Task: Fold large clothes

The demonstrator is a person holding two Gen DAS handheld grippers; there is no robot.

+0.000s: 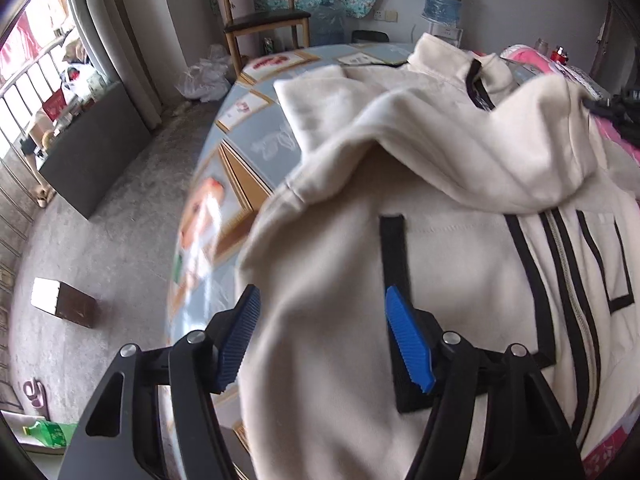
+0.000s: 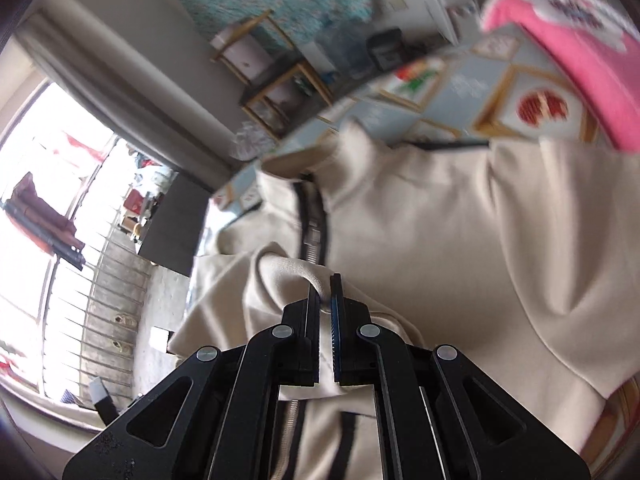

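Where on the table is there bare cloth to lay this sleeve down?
Bare tablecloth shows left of the cream jacket, running to the table's edge, and beyond its collar toward the chair. The right side is crowded by the pink garment. The right gripper pinches a jacket fold; the left gripper is open.

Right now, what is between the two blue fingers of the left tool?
In the left wrist view, the cream jacket fills the gap of the open left tool; its blue fingers do not press it.
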